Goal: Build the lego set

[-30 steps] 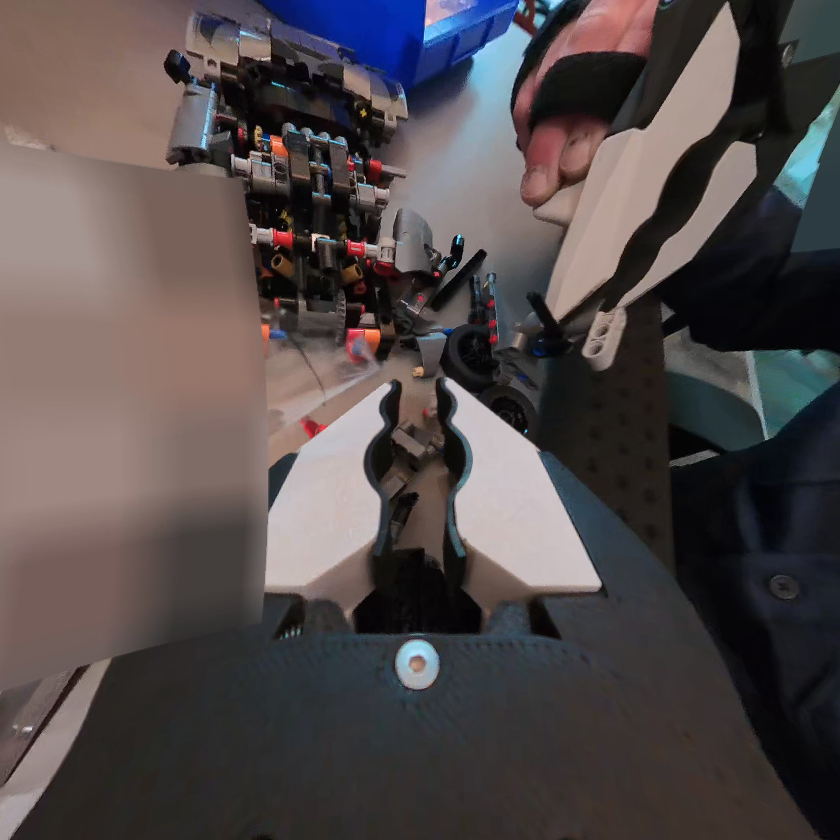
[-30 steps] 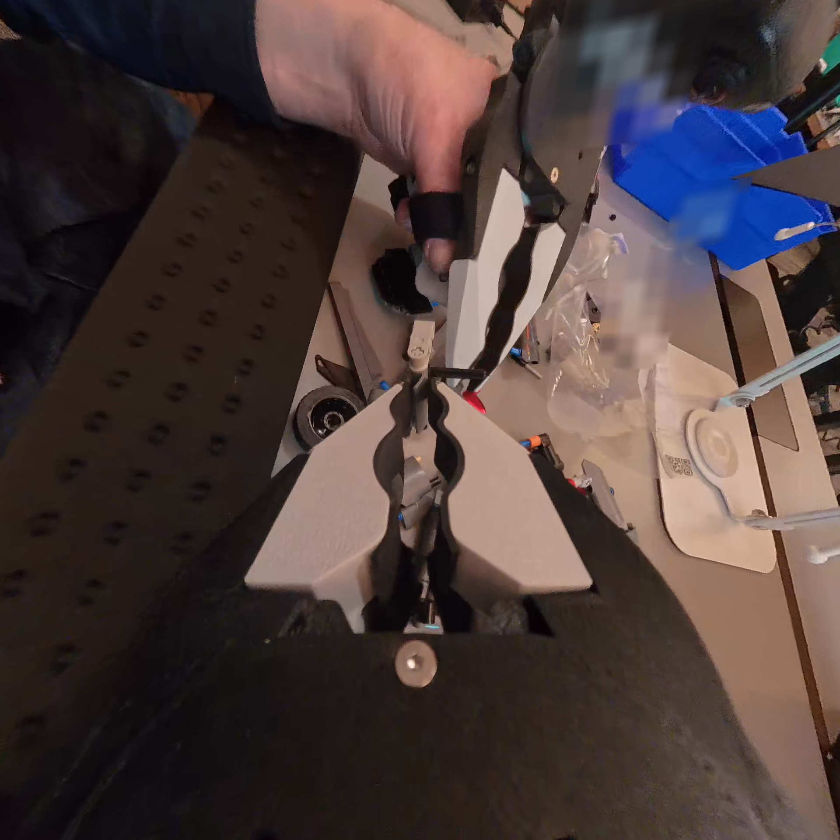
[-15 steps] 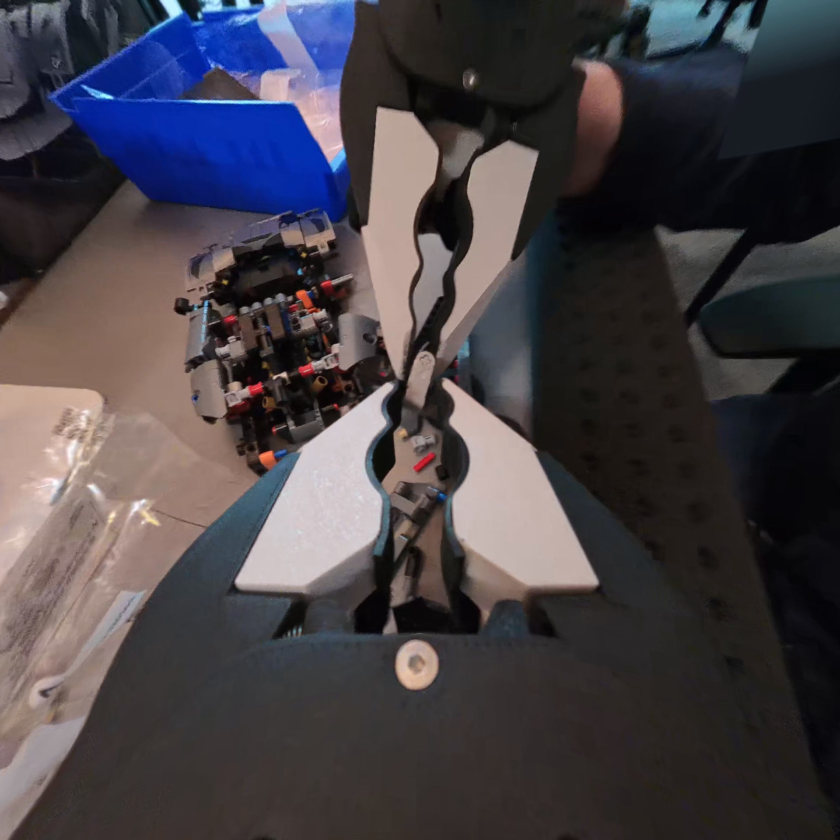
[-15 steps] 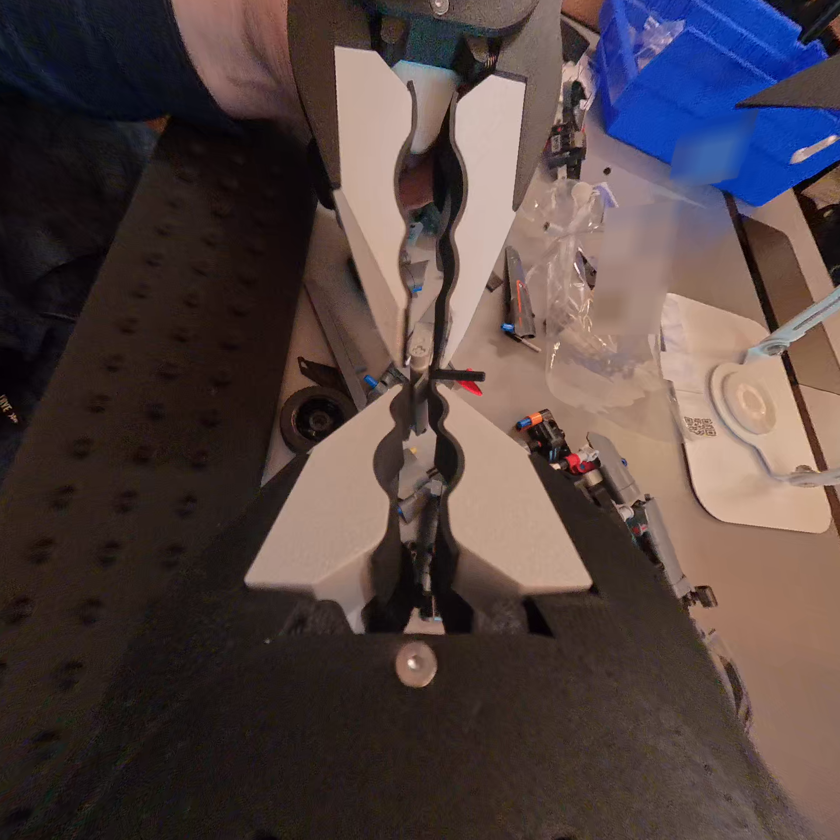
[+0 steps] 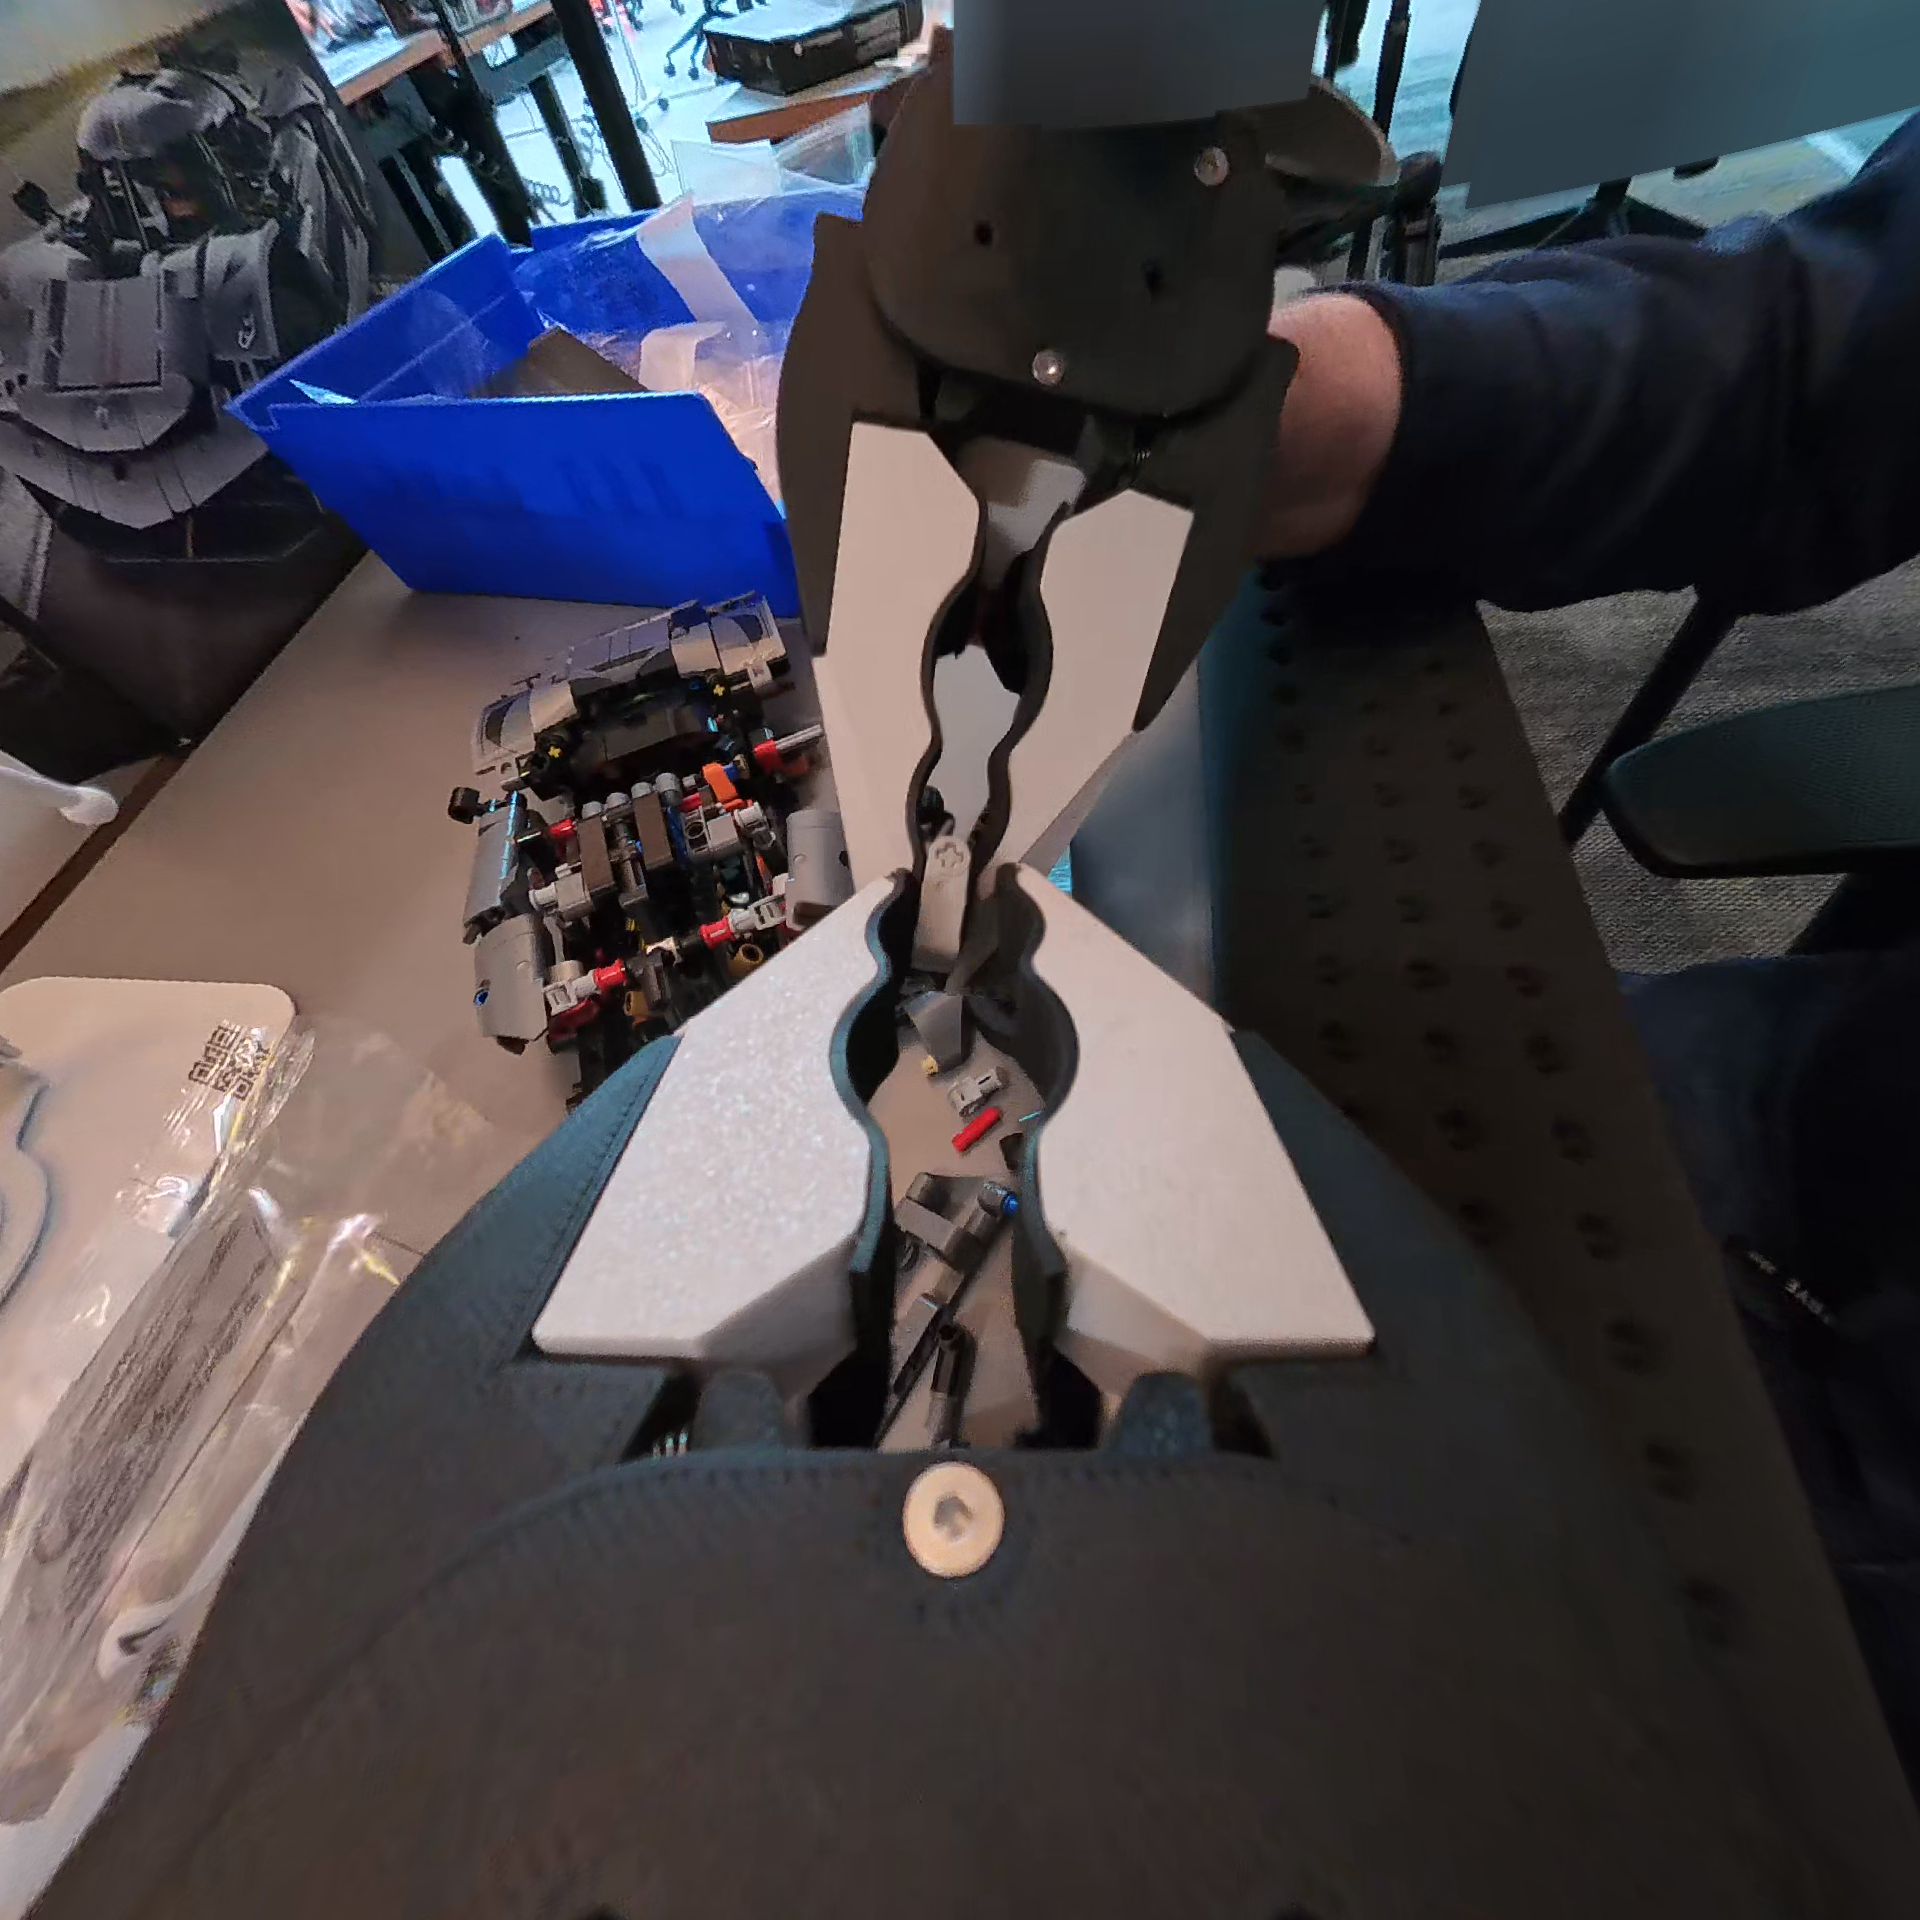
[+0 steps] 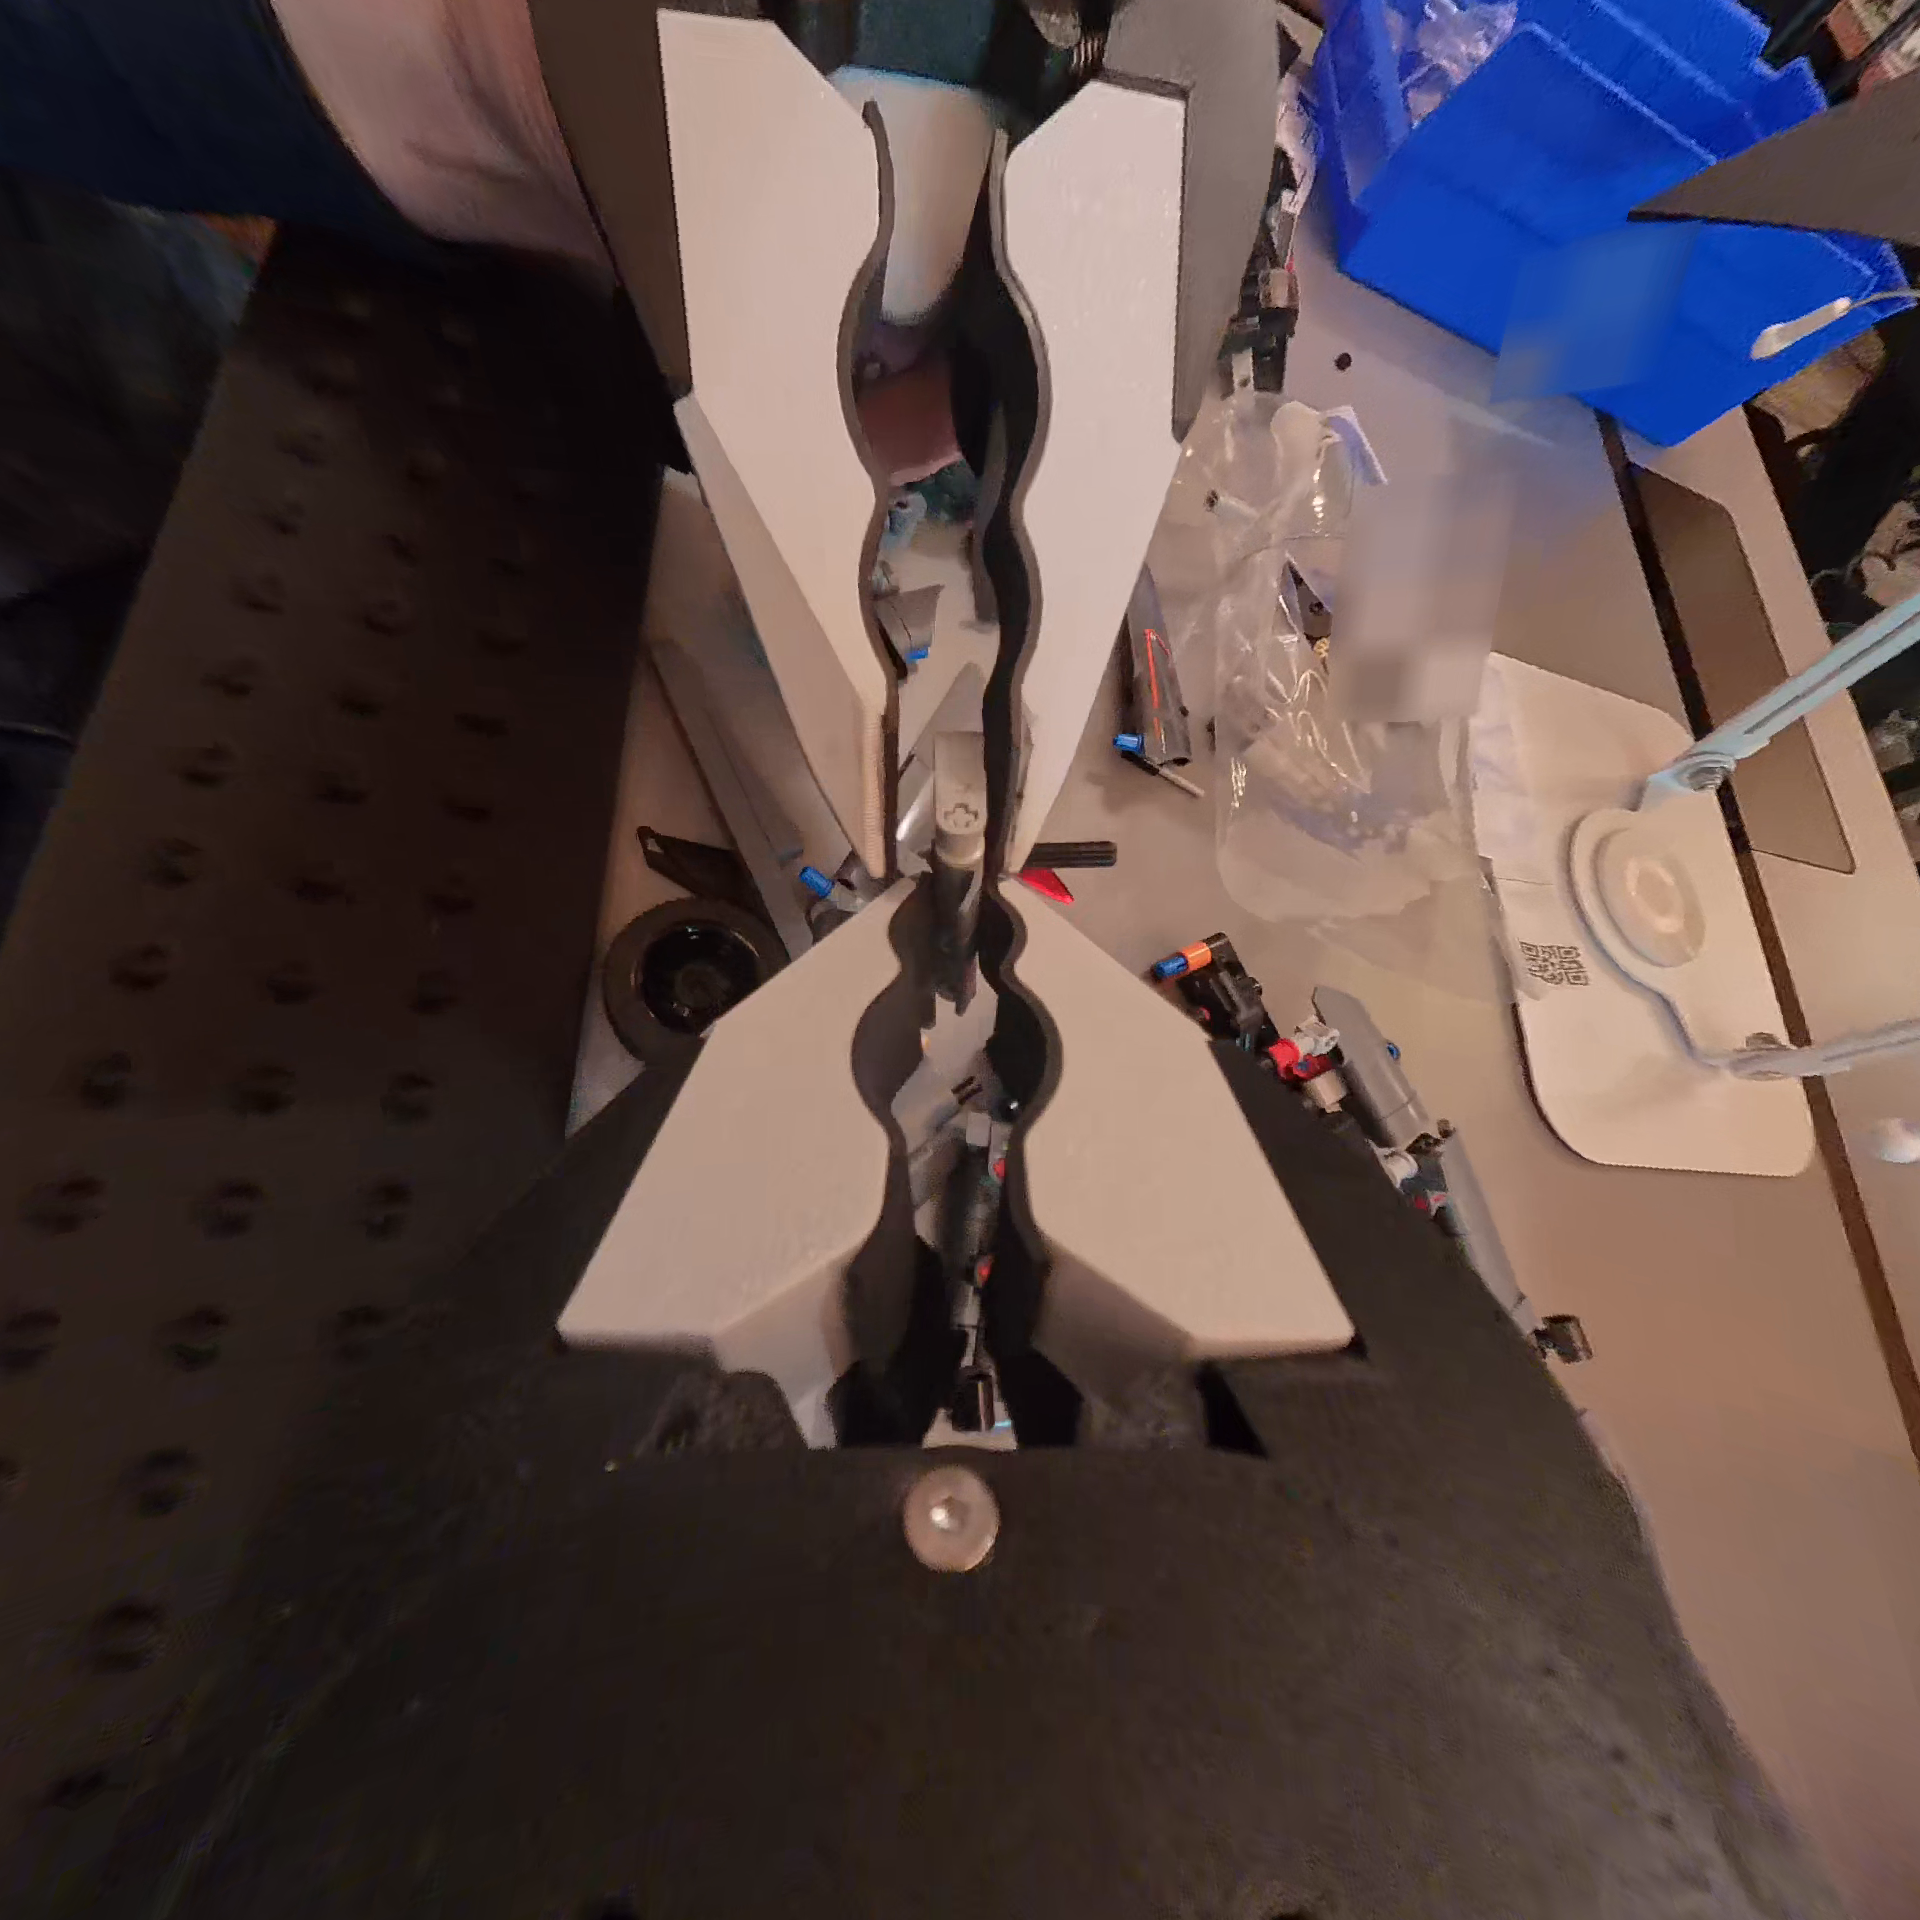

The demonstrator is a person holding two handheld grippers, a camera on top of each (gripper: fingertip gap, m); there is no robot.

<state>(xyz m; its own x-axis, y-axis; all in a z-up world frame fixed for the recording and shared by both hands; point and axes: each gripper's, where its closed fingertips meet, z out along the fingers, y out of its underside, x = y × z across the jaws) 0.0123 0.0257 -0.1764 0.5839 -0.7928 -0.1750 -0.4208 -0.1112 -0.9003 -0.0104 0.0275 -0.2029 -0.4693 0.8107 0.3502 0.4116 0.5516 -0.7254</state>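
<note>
The two grippers meet tip to tip above the table's near edge. My right gripper (image 6: pixel 958 902) is shut on a small light grey Lego connector (image 6: pixel 958 805) with a black axle (image 6: pixel 951 914) through it. In the left wrist view it comes down from above (image 5: pixel 956 831), and the grey connector (image 5: pixel 948 883) hangs at its tips. My left gripper (image 5: pixel 954 883) is narrowly open, and its fingertips flank the connector with a small gap. It enters the right wrist view from the top (image 6: pixel 940 831). The partly built Lego car (image 5: pixel 623 862) lies on the table to the left.
A blue bin (image 5: pixel 520 468) stands behind the car. Clear plastic bags (image 5: pixel 156 1299) lie at the left. Loose pieces (image 5: pixel 977 1127), a black wheel (image 6: pixel 686 977) and a small sub-assembly (image 6: pixel 1351 1091) are scattered about. A black perforated chair back (image 5: pixel 1403 935) is close by. A white stand base (image 6: pixel 1642 904) sits on the table. My two grippers' fingertips are within a few centimetres of each other. The right tips stand about 7 cm off the black wheel (image 6: pixel 686 977).
My left gripper swung up from facing the table and turned toward my right gripper. The two closed in until the grey connector sits between the left fingertips. The right gripper kept its hold.
</note>
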